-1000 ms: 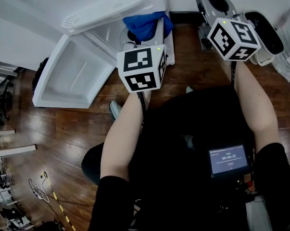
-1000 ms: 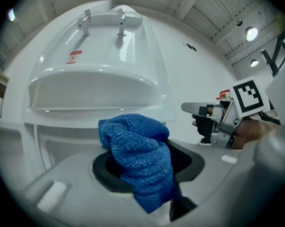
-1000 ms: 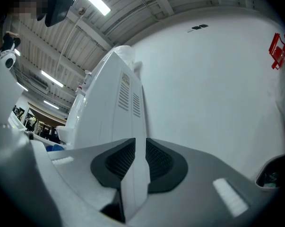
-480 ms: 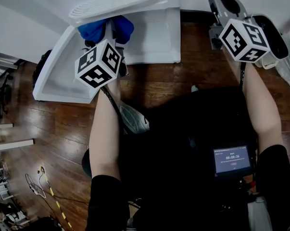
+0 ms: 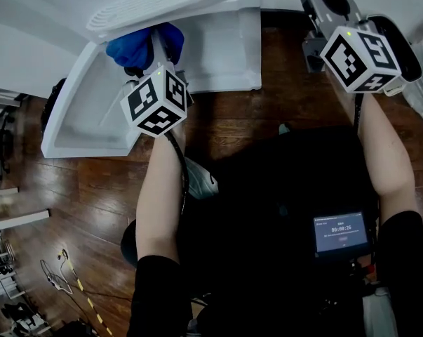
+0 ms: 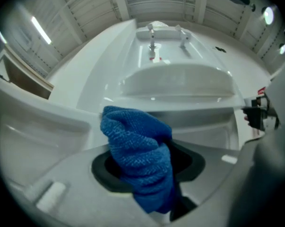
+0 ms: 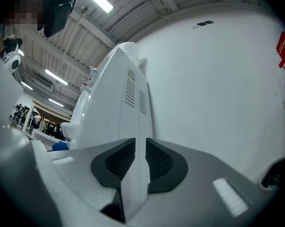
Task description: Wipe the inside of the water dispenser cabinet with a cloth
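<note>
Left tongs point(image 6: 147, 168) were clamped on a bunched blue cloth point(image 6: 133, 136). The right tongs point(image 7: 139, 164) stood almost closed with nothing between them, held off to the right and pointing along the side of the dispenser point(image 7: 118, 103) and a bare wall point(image 7: 218, 79). The preparation looked finished: the door point(image 5: 92, 111) hung wide open to the left, the white cabinet point(image 5: 222, 51) lay exposed, and the cloth was already in the grip. From the head view the cloth sat at the hinge side of the opening, where door and cabinet met, tucked under the overhanging front of the dispenser. Whether it actually pressed on a surface could not be told from any view. The wiping itself therefore seemed at or near its start. No streak, damp patch or dirt showed on the white panels, so nothing marked which parts, if any, had been covered. The cabinet's floor and walls, deeper in and to the right of the cloth, probably remained to be wiped, and the right tongs had no part in the work yet.
</note>
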The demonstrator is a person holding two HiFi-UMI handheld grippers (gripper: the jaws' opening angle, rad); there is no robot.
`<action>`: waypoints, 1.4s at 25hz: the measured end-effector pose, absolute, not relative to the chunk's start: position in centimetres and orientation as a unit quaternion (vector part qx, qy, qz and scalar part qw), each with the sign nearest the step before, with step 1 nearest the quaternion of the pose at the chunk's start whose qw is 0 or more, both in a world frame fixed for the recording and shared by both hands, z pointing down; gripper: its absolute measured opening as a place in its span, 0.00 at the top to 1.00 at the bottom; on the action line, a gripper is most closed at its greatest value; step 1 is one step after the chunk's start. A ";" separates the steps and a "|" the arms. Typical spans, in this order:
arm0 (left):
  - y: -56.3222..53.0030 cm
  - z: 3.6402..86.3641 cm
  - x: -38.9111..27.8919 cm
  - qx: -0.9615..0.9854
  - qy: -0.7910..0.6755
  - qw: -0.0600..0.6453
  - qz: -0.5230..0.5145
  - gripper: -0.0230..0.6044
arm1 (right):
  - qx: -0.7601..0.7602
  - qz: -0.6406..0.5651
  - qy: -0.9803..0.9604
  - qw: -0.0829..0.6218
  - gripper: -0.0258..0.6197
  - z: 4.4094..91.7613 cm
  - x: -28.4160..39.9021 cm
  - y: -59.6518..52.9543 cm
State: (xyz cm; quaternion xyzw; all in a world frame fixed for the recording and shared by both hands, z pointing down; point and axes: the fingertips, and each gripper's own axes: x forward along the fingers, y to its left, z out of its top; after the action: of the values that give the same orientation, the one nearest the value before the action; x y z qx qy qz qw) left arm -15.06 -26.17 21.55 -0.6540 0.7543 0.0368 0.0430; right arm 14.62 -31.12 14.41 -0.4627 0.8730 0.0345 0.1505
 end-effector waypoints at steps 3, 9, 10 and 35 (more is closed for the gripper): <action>-27.9 23.7 -13.8 -0.665 0.745 0.033 0.034 0.65 | -0.455 0.031 0.878 0.145 0.86 14.5 14.1 -30.9; -32.3 23.0 -15.1 -0.641 0.762 0.004 0.090 0.65 | -0.435 0.018 0.888 0.147 0.86 14.6 13.1 -30.8; -33.1 23.2 -15.1 -0.639 0.764 0.001 0.089 0.65 | -0.430 0.017 0.891 0.148 0.86 14.6 12.9 -30.8; -42.1 29.5 -11.8 -0.669 0.678 -0.188 0.239 0.66 | -0.403 -0.017 0.900 0.162 0.86 14.5 12.4 -30.7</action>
State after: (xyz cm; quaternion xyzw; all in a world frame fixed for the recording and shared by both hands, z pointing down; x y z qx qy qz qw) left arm -11.76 -42.05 29.53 -0.6687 0.6783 0.2394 -0.1882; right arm 12.39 -30.73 14.53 -0.4033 0.9005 -0.0174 0.1618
